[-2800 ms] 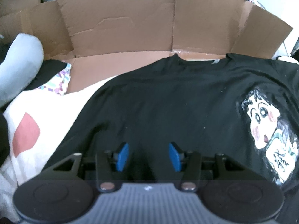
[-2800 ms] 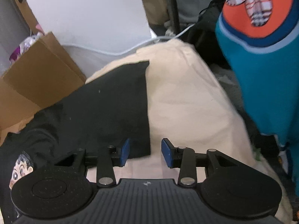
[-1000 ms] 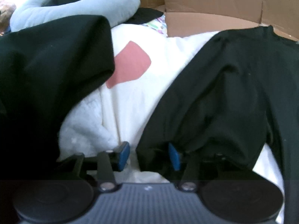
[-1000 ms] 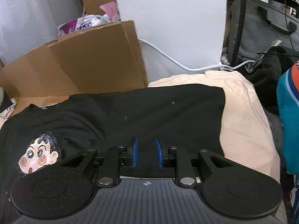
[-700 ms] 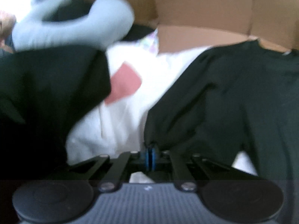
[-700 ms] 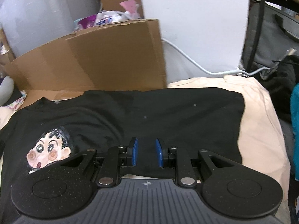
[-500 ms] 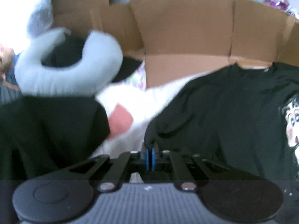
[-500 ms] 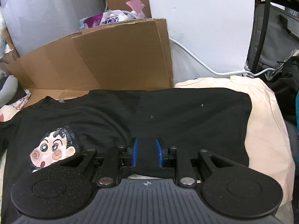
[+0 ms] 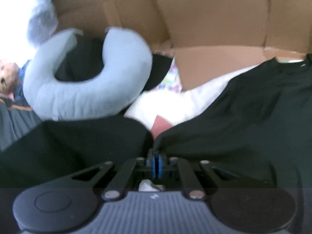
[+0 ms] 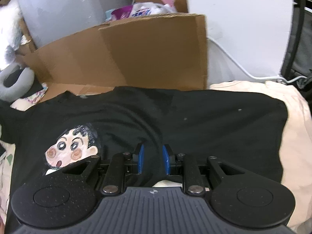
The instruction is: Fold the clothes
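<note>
A black T-shirt (image 10: 175, 120) with a cartoon boy's face print (image 10: 72, 150) lies spread on a cream cover; it also shows in the left wrist view (image 9: 243, 128). My left gripper (image 9: 156, 162) is shut on a pinched edge of the shirt's sleeve side and holds it lifted. My right gripper (image 10: 153, 160) stands at the shirt's near hem with black cloth between its blue pads (image 10: 140, 160); the jaws sit a little apart around the bunched cloth.
Opened cardboard (image 10: 136, 54) stands behind the shirt, also in the left wrist view (image 9: 214, 25). A grey neck pillow (image 9: 81, 89) and another dark garment (image 9: 78, 142) lie to the left. A cream sheet (image 10: 292, 136) and a white cable (image 10: 243, 70) are at the right.
My left gripper shut on the shirt's edge and lifted it up and back. My right gripper stayed on the near hem and rose slightly, pulling the shirt flatter.
</note>
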Available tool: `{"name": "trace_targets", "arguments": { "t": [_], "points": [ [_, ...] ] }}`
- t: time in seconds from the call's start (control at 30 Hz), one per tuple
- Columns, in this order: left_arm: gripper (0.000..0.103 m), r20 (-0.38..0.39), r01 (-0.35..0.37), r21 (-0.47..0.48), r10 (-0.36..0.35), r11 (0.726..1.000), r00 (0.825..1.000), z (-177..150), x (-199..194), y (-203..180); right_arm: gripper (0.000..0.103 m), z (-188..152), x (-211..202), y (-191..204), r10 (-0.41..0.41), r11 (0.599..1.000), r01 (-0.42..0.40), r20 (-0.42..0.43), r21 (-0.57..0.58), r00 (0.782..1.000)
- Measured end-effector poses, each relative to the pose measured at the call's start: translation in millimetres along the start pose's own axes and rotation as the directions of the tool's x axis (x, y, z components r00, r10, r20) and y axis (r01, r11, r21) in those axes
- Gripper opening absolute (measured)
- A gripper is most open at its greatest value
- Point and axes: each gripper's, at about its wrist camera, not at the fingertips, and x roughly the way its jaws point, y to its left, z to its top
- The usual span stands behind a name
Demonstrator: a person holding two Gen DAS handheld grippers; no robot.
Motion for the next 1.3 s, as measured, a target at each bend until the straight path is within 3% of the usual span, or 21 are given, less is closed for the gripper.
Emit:
{"name": "trace_targets", "arguments": {
  "t": [0.1, 0.3, 0.4, 0.53, 0.73, 0.87, 1.0, 1.13, 1.3],
  "points": [
    [0.004, -0.038, -0.027, 0.020, 0.028, 0.999, 0.999, -5.2, 23.9, 3.1, 0.022, 4.0, 8.9, 13.1, 0.023, 0.999, -0.024, -0.023, -0.038, 0.999],
    [0.009, -0.063, 0.009, -0.057, -0.013, 0.998, 0.998, -13.4, 58.6, 14.9, 0.022, 23.9, 35.4, 56.2, 0.094, 0.983, -0.105, -0.085, -0.147, 0.992],
    [0.017, -0.025, 0.037, -0.087, -0.039, 0.996, 0.999, -16.5, 47.6, 15.6, 0.023, 39.5, 52.1, 88.2, 0.136, 0.964, -0.159, -0.120, -0.213, 0.984],
    [0.041, 0.057, 0.070, -0.102, -0.064, 0.992, 0.996, -23.5, 12.8, 9.2, 0.027, 55.5, 72.1, 132.3, 0.197, 0.926, -0.237, -0.161, -0.294, 0.967],
    [0.042, 0.139, 0.131, -0.177, -0.107, 0.975, 0.984, -46.0, -22.4, 0.2, 0.028, 71.2, 97.1, 197.2, 0.280, 0.865, -0.339, -0.206, -0.369, 0.938],
    [0.042, 0.188, 0.144, -0.238, -0.100, 0.960, 0.977, -64.2, -28.5, -10.9, 0.036, 75.5, 109.0, 234.6, 0.327, 0.830, -0.391, -0.219, -0.397, 0.919],
    [0.042, 0.228, 0.135, -0.282, -0.070, 0.950, 0.971, -79.1, -19.3, -24.0, 0.036, 73.4, 123.3, 267.3, 0.369, 0.809, -0.433, -0.230, -0.398, 0.900],
    [0.042, 0.221, 0.121, -0.342, -0.045, 0.932, 0.974, -91.3, 1.2, -27.0, 0.036, 66.8, 137.7, 289.1, 0.396, 0.810, -0.454, -0.224, -0.370, 0.890],
    [0.042, 0.219, 0.074, -0.364, 0.008, 0.928, 0.976, -103.7, 21.7, -27.5, 0.036, 55.7, 153.0, 312.9, 0.428, 0.800, -0.479, -0.217, -0.361, 0.878]
  ]
}}
